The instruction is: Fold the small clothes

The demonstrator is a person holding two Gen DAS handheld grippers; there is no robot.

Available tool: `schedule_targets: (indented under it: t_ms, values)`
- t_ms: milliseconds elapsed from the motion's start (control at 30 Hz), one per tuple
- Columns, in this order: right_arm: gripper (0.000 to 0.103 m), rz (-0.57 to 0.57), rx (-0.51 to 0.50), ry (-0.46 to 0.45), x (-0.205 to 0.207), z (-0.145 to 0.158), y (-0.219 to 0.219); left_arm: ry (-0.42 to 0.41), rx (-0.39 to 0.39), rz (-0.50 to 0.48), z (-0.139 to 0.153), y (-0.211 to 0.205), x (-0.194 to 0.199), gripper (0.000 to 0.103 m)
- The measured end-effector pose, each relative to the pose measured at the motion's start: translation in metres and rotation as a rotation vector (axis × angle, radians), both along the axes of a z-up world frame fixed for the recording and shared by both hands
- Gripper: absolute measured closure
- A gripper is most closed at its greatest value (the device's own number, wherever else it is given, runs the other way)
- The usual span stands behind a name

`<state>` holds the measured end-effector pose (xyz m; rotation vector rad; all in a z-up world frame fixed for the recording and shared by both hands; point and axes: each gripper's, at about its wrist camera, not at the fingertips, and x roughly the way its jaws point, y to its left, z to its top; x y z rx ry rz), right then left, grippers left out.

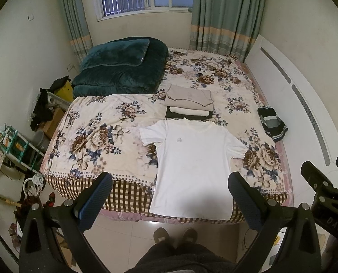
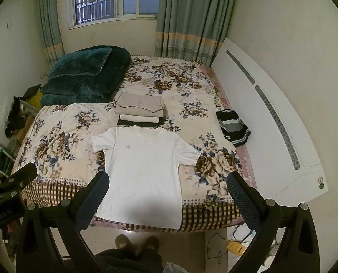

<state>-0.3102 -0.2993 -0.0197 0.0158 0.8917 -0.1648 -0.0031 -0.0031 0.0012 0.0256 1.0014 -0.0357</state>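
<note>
White T-shirt point(image 1: 191, 168) lay flat at the floral bed's point(image 1: 96, 136) near edge | folded stack point(image 1: 188, 101) just beyond its collar | striped garment point(image 1: 272, 122) far right | I held left gripper point(image 1: 169, 195) and right gripper point(image 2: 169, 195) spread wide, grasping nothing.

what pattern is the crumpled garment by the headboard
Black with grey and white stripes, clearest in the right wrist view.

A plain white T-shirt point(image 1: 191, 159) lies on a cream floral bedspread point(image 1: 96, 132) beside a dark-green quilt point(image 1: 121, 68).
</note>
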Motion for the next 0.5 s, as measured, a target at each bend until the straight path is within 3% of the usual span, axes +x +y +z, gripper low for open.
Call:
schedule_targets:
  t_ms: [500]
  values:
    - [0.000, 0.001, -0.002, -0.002, -0.0004, 0.0000, 0.0007, 0.000, -0.003, 0.004, -0.0073, -0.0067, -0.0006, 0.000]
